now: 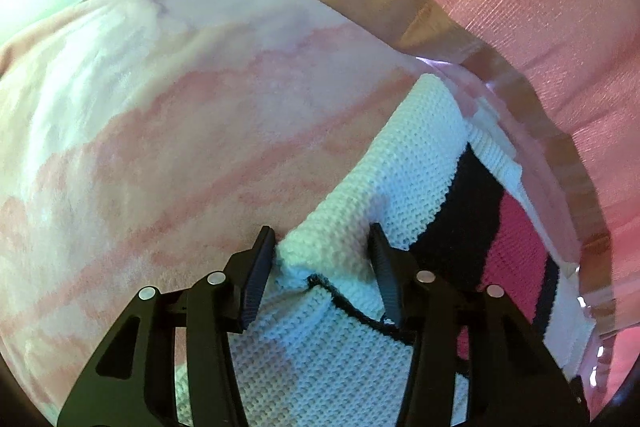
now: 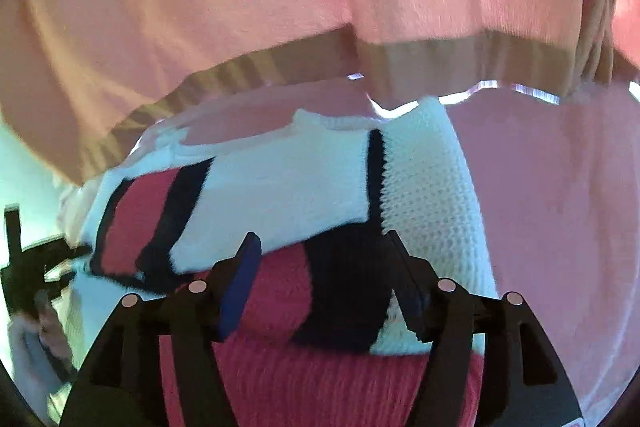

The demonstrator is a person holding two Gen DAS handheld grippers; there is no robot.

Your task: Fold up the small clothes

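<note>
A fuzzy pale pink blanket with darker pink wavy bands covers the surface and carries everything. Behind it hangs a salmon-pink ribbed cloth with a tan hem. On the blanket lies the small knitted white garment with black and red stripes, partly doubled over itself, its far edge close under the tan hem. The left tongs stand released, their jaws parted around a raised white corner of the knit. The right tongs are likewise released, straddling a red-and-black folded edge.
</note>
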